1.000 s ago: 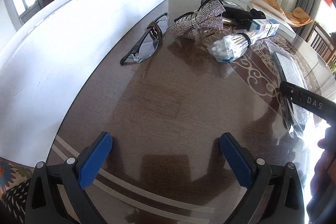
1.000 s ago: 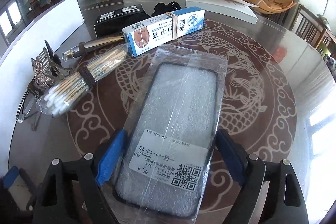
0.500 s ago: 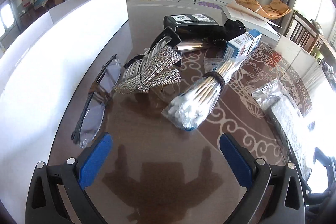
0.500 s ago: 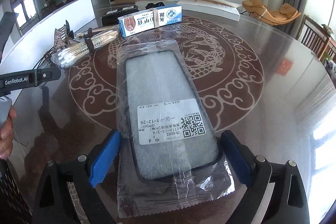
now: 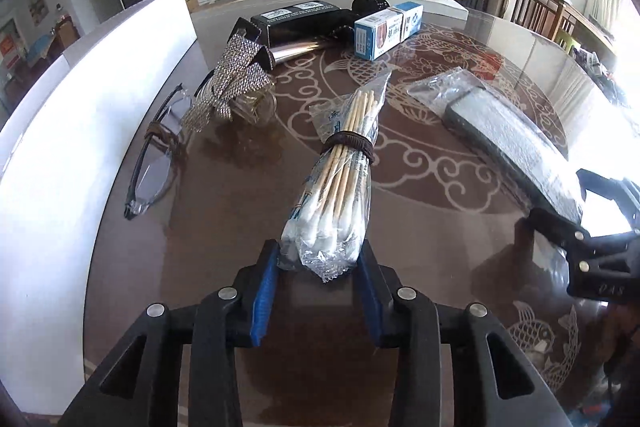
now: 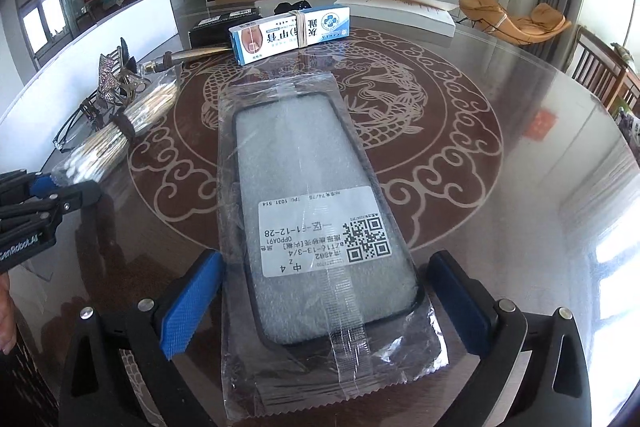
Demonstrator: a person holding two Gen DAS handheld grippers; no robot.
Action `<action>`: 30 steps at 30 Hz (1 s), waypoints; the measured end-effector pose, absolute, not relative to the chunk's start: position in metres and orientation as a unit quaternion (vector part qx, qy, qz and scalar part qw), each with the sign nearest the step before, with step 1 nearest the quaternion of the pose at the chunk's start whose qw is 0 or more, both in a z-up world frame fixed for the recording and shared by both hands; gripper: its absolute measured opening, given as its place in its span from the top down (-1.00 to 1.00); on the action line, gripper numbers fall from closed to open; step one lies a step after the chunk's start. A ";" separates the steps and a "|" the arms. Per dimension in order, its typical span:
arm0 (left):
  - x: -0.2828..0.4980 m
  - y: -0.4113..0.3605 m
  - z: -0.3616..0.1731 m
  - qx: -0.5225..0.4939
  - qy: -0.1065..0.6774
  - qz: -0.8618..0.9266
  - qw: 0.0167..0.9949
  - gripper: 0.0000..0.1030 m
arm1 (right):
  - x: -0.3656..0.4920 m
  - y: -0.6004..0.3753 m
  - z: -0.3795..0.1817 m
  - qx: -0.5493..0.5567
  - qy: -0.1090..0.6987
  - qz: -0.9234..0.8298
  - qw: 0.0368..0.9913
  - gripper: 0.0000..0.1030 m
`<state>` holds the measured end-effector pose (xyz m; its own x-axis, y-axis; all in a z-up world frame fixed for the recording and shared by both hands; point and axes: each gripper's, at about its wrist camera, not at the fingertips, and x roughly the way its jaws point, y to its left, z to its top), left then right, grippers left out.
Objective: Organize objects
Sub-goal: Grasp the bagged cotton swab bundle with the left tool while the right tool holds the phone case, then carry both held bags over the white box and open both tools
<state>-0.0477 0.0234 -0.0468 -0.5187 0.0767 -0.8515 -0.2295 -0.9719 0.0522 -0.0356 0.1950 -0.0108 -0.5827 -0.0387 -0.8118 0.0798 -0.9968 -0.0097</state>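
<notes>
A clear bag of cotton swabs [image 5: 344, 179], tied with a brown band, lies on the glass-topped round table [image 5: 440, 227]. My left gripper [image 5: 318, 255] is closing on the bag's near end, its blue pads against both sides. The same bag [image 6: 104, 147] and the left gripper [image 6: 60, 195] show at the left edge of the right wrist view. A phone case in a plastic packet [image 6: 316, 167] lies lengthwise between the fingers of my right gripper [image 6: 326, 263], which stands open and clear of the packet's sides.
Further back lie a blue-and-white ointment box [image 5: 386, 31], a black box [image 5: 296, 21], a shiny metal tube [image 5: 296, 49], a rhinestone hair clip [image 5: 228, 83] and glasses [image 5: 152, 167]. A white panel [image 5: 60, 147] runs along the table's left edge. A flat white box [image 6: 400, 11] sits at the back.
My left gripper swung right from bare table to the cotton swab bag and narrowed its jaws around it. The right gripper widened and drew back along the phone case packet.
</notes>
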 end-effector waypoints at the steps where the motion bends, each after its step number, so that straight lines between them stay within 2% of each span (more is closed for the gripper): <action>1: -0.043 0.020 -0.047 -0.489 0.076 0.864 0.091 0.02 | -0.036 0.195 -0.011 0.456 0.023 -0.889 0.033 -0.98; 3: -0.041 0.016 -0.046 -0.491 0.068 0.864 0.093 -0.42 | -0.035 0.195 -0.011 0.456 0.023 -0.889 0.033 -1.00; 5: -0.048 0.017 -0.045 -0.485 0.069 0.867 0.086 -0.55 | -0.035 0.195 -0.012 0.456 0.023 -0.889 0.033 -1.00; 10: -0.074 0.042 -0.051 -0.493 0.111 0.860 0.074 -0.61 | -0.036 0.194 -0.013 0.465 0.025 -0.884 0.038 -1.00; 11: -0.076 0.046 -0.050 -0.487 0.123 0.862 0.073 -0.57 | -0.040 0.194 -0.012 0.480 0.025 -0.876 0.044 -1.00; 14: -0.077 0.050 -0.048 -0.477 0.123 0.866 0.090 0.34 | -0.060 0.194 -0.004 0.513 -0.010 -0.854 0.087 -1.00; 15: -0.077 0.049 -0.047 -0.477 0.118 0.867 0.085 0.40 | -0.071 0.192 -0.002 0.523 -0.007 -0.848 0.088 -1.00; 19: -0.066 0.035 -0.047 -0.475 0.078 0.872 0.087 0.41 | -0.102 0.176 -0.011 0.548 0.055 -0.829 0.095 -0.98; 20: -0.061 0.029 -0.045 -0.476 0.061 0.872 0.093 0.41 | -0.102 0.175 -0.009 0.539 0.066 -0.834 0.094 -0.82; 21: -0.056 0.022 -0.041 -0.473 0.050 0.875 0.094 0.41 | -0.100 0.175 -0.003 0.528 0.065 -0.841 0.096 -0.48; 26: -0.030 -0.012 -0.004 -0.434 0.011 0.896 0.092 0.41 | -0.081 0.188 0.019 0.514 -0.003 -0.851 0.109 -0.48; 30: -0.019 -0.043 0.035 -0.399 -0.034 0.913 0.083 0.41 | -0.073 0.170 0.063 0.474 -0.045 -0.867 0.145 -0.48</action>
